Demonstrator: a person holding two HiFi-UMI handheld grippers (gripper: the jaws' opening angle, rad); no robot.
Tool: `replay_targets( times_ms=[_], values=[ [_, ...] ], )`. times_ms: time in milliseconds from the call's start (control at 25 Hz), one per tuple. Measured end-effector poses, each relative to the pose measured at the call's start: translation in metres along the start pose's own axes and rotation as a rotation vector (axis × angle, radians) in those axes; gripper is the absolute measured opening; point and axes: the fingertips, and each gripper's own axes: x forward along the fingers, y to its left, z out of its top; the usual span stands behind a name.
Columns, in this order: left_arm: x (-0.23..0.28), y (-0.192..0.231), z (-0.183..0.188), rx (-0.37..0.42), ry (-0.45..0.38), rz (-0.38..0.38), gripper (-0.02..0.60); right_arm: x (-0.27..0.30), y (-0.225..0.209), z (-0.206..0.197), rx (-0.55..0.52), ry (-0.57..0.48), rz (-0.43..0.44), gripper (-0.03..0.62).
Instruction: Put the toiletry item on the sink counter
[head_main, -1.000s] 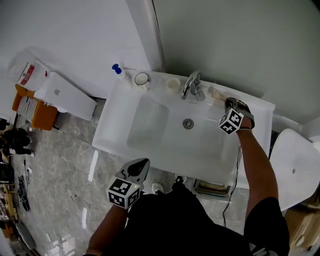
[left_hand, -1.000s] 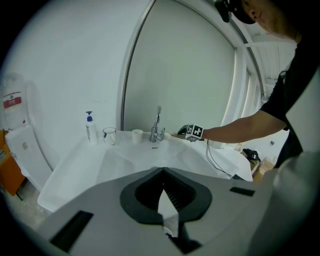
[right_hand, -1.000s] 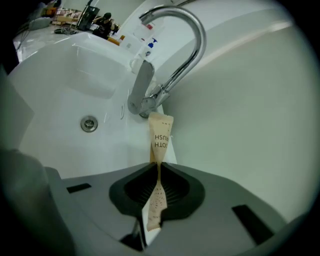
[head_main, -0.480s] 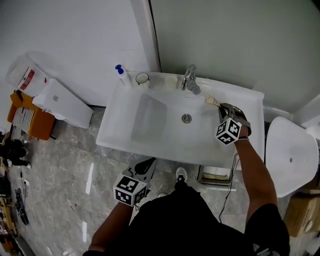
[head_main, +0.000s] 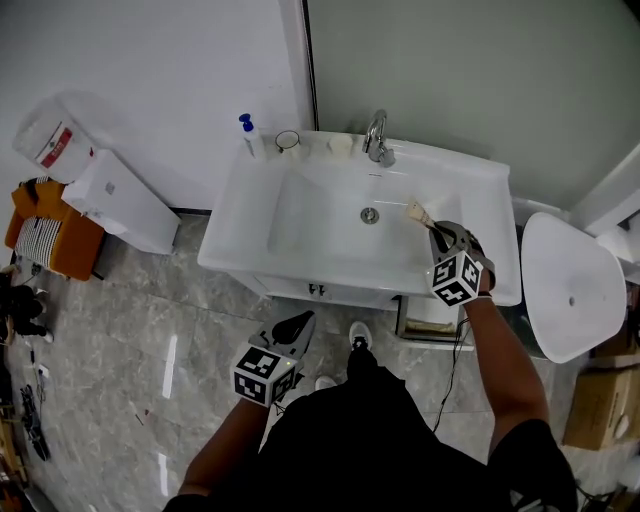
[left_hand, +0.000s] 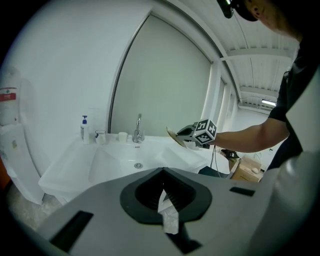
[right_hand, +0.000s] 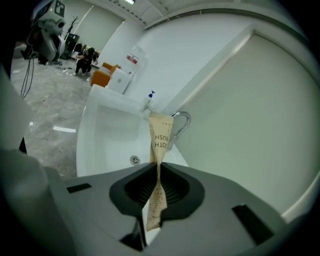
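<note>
Toothbrush packet (right_hand: 160, 135) pinched in right gripper (right_hand: 156, 181), above sink (head_main: 300, 215).

The right gripper (head_main: 433, 230), arm stretched forward, pinches a paper packet (head_main: 415, 211). The left gripper (head_main: 297, 325), low by the body, pinches a white scrap (left_hand: 167, 212).

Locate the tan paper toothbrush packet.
Head view, right side: tan paper toothbrush packet pinched in the right gripper, over the white sink basin, right of its drain.
</note>
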Motion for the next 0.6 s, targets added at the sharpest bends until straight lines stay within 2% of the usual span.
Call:
replay_targets(
  times_ms=[160,440,600],
  values=[
    [-0.015,-0.011,-0.015,0.006,-0.006,-0.017,0.0,-0.05,0.021,0.004,0.184,-0.049,0.011,0.02],
    [-0.017,-0.038,-0.029,0.027,0.005,-0.083,0.0,-0.131,0.054,0.003,0.658,-0.211,0.067,0.018],
    [-0.01,-0.051,-0.029,0.041,0.006,-0.115,0.0,-0.162,0.077,-0.004,0.813,-0.227,0.094,0.017]
  ],
)
